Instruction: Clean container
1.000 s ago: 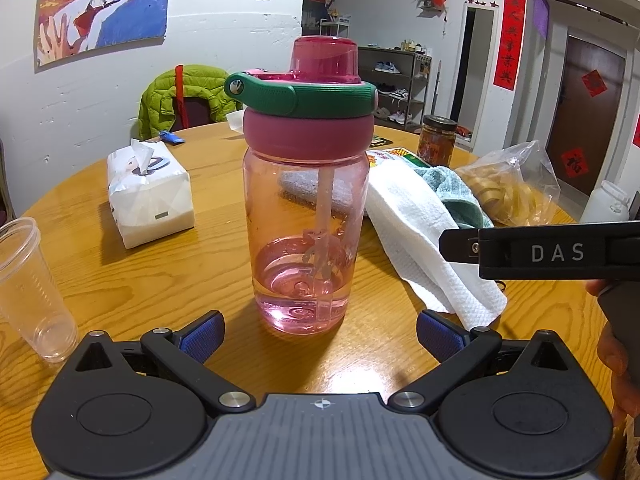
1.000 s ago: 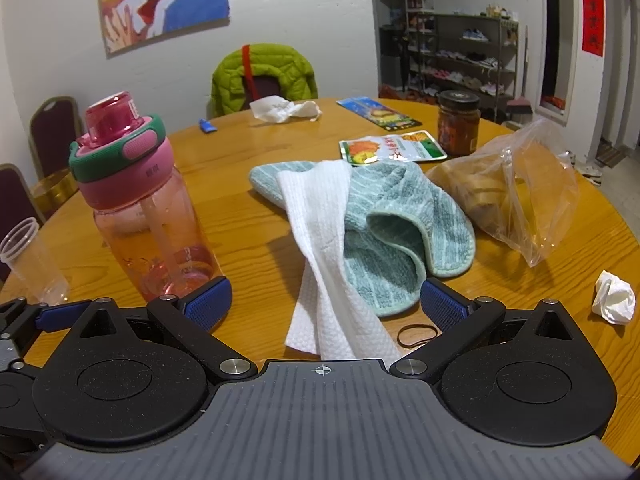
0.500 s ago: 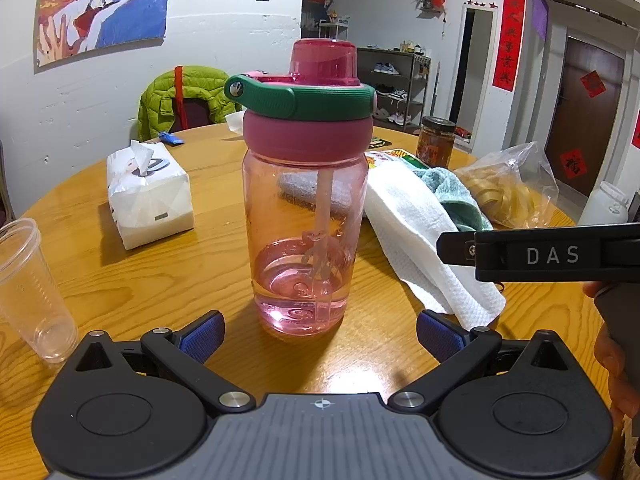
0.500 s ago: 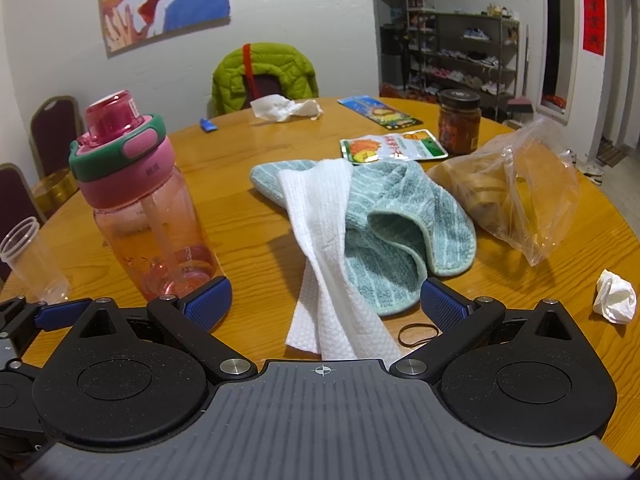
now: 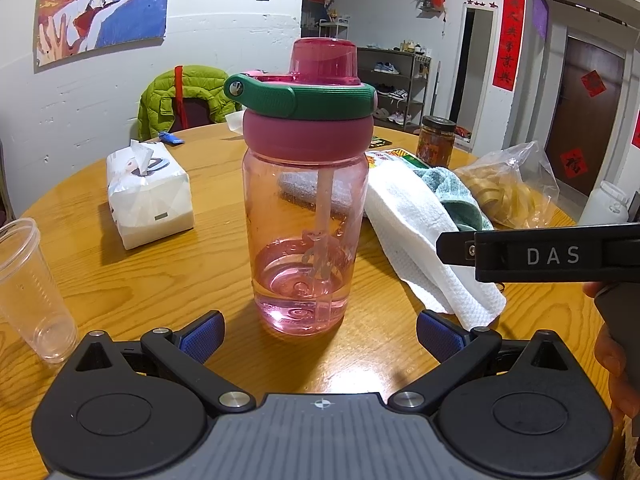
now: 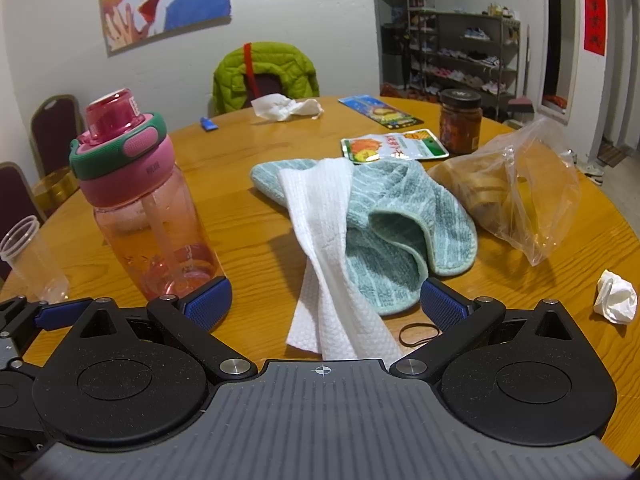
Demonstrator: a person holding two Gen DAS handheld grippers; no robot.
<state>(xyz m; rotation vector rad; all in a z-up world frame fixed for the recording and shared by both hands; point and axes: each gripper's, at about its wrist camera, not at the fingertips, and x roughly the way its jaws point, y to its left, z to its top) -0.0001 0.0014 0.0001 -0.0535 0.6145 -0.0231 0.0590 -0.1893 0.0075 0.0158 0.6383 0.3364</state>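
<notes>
Between the spread left tongs (image 5: pixel 318 334) stands the bottle (image 5: pixel 306 216).

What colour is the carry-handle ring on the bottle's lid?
Dark green, above a pink lid collar on the bottle; clearest in the left wrist view.

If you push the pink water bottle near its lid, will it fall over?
Probably it tips: the pink water bottle is tall, with a bulky lid. The little water adds slight steadiness. Smooth plastic may slip.
</notes>
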